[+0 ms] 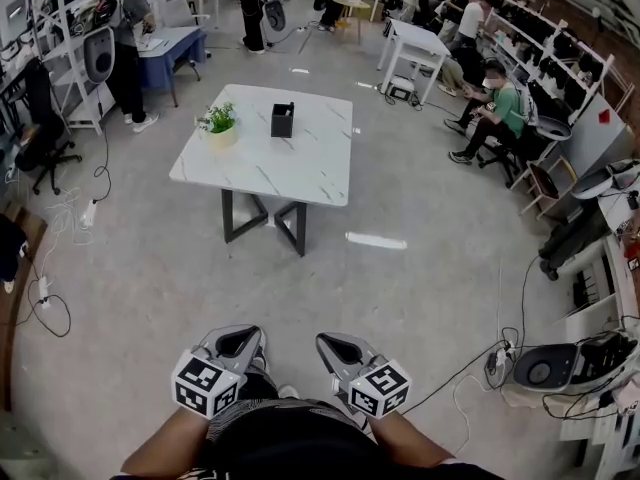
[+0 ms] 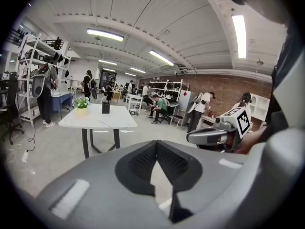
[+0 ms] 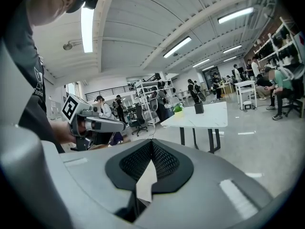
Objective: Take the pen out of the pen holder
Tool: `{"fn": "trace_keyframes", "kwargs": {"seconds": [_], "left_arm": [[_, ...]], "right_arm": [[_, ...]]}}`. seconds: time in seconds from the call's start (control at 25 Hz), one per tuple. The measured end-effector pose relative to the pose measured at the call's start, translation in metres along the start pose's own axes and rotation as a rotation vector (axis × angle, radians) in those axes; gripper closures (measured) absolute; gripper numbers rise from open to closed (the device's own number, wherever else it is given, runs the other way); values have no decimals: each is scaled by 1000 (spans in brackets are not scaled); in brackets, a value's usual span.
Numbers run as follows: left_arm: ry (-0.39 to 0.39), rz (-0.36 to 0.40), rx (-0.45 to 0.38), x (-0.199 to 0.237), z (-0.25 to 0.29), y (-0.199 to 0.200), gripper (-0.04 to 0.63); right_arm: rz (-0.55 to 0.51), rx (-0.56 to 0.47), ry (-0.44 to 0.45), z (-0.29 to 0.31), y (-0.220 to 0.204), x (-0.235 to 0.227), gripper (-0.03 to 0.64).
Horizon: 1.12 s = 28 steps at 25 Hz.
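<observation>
A black pen holder [image 1: 282, 120] stands on the far half of a white marble table [image 1: 300, 173], several steps ahead of me. It is too small to tell whether a pen is in it. My left gripper [image 1: 238, 340] and right gripper [image 1: 340, 347] hang low, close to my body and far from the table. Both are shut with nothing between the pads. The left gripper view has the holder [image 2: 106, 107] far beyond my shut left gripper [image 2: 156, 142]. The right gripper view puts the holder [image 3: 198, 108] far off past my shut right gripper [image 3: 151, 141].
A small potted plant [image 1: 220, 125] sits on the table left of the holder. Grey floor lies between me and the table. People sit and stand at desks along the right wall and at the back. Cables [image 1: 480, 368] and equipment lie at the right.
</observation>
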State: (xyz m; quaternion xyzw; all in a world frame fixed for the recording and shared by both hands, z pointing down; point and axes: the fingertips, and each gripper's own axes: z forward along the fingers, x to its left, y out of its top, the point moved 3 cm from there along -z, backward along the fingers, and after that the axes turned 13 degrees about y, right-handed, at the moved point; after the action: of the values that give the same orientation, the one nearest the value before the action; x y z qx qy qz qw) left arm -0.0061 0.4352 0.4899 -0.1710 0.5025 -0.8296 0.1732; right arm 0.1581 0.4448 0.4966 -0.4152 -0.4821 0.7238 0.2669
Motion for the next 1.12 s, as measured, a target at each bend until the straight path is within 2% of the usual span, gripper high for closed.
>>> {"fn": "trace_keyframes", "kwargs": {"seconds": [0.56, 1.12], "left_arm": [[-9, -20, 3, 38, 40, 27, 538], [-12, -27, -47, 125, 108, 86, 538]], "right_arm": [[7, 33, -1, 41, 27, -38, 617], [-56, 48, -8, 128, 85, -103, 617]]}}
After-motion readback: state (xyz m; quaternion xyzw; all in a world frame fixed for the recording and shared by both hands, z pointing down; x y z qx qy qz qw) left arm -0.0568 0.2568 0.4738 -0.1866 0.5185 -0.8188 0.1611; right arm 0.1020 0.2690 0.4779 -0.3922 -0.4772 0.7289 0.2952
